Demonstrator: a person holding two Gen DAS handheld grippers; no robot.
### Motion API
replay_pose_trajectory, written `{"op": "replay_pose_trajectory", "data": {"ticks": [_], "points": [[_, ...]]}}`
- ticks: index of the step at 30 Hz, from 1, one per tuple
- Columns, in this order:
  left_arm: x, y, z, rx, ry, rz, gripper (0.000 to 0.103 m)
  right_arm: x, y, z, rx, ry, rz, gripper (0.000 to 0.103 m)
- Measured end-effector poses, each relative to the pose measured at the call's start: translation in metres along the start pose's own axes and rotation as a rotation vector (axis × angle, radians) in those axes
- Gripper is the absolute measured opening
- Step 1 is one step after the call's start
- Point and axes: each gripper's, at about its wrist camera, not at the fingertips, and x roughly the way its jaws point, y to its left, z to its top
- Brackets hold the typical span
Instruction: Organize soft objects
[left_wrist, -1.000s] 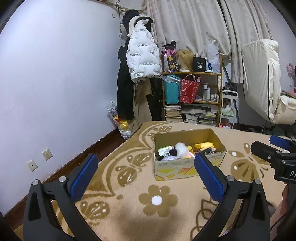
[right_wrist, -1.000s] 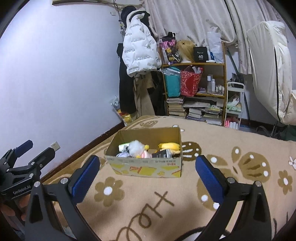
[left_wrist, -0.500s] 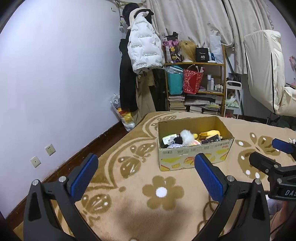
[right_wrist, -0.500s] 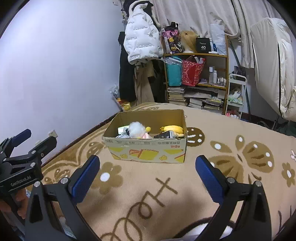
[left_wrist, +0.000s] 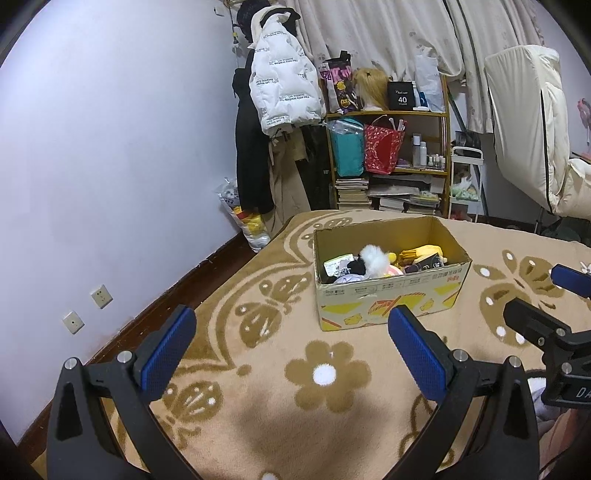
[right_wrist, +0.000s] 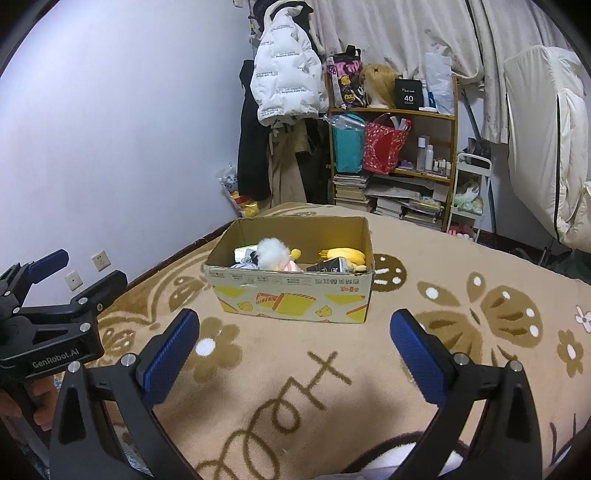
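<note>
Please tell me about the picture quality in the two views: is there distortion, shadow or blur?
Left wrist view: strong fisheye bending, dark corners; the wall curves, and a soft shadow lies on the blanket between the open left gripper. Right wrist view: same bending; the cardboard box is sharp, with a similar shadow before the open right gripper. No clear motion blur in either.

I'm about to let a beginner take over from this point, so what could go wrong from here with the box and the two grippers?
1. The cardboard box sits loose on the soft blanket; a push on its wall may slide or tip it.
2. The white fluffy toy and yellow plush lie packed among other items, so the open right gripper may snag a neighbour.
3. The left gripper, also open, is close alongside; both reaching in could collide.
</note>
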Motion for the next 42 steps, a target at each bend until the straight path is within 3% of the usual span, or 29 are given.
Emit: {"op": "replay_pose_trajectory", "data": {"ticks": [42], "points": [[0.011, 0.004, -0.003, 0.001, 0.043, -0.001, 0.103, 0.003, -0.004, -0.003, 0.014, 0.015, -0.004, 0.103]]}}
